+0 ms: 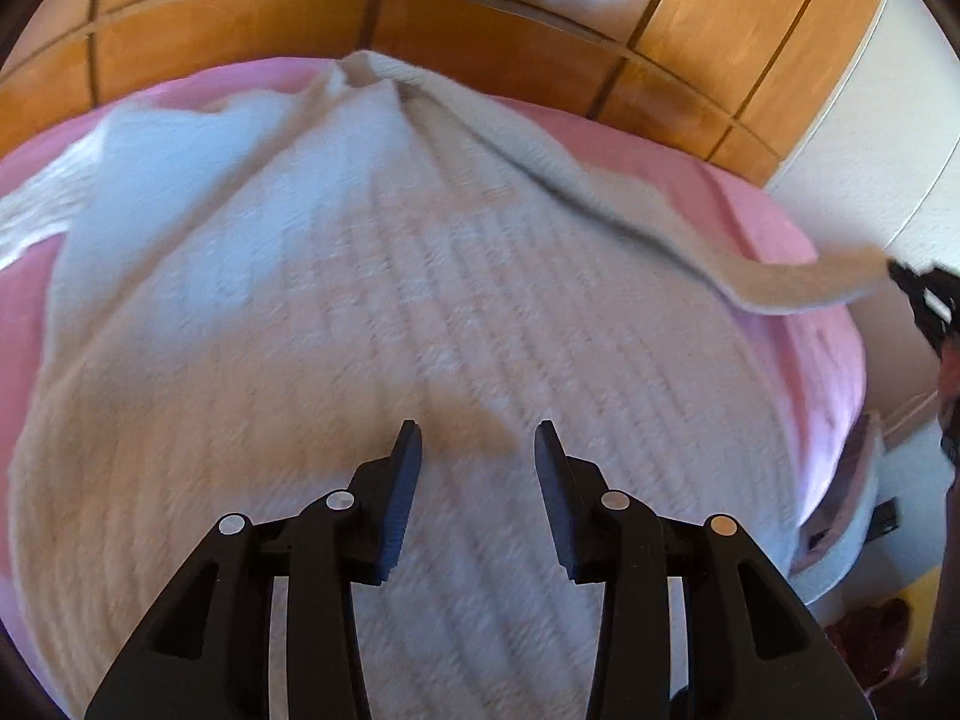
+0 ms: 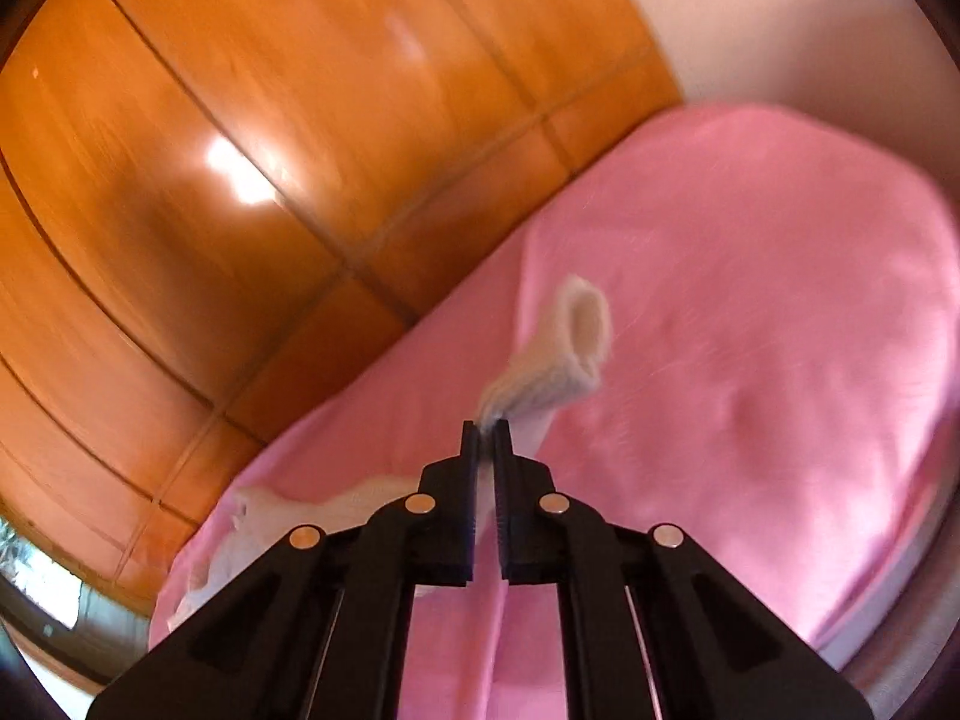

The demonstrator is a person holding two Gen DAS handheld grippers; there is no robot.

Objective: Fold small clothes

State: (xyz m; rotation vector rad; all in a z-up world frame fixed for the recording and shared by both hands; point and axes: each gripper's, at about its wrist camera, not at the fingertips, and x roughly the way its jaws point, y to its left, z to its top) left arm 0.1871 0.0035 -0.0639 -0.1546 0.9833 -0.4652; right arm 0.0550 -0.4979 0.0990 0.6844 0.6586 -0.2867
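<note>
A cream ribbed knit sweater lies spread over a pink bed. My left gripper is open and empty, hovering just above the sweater's body. One sleeve is stretched off to the right, where my right gripper holds its end. In the right wrist view my right gripper is shut on the sleeve cuff, which sticks up beyond the fingertips above the pink bed. More of the sweater shows at lower left.
A glossy wooden wardrobe runs along the far side of the bed, also seen in the right wrist view. A white wall stands at the right. Clutter and a white object lie beside the bed at lower right.
</note>
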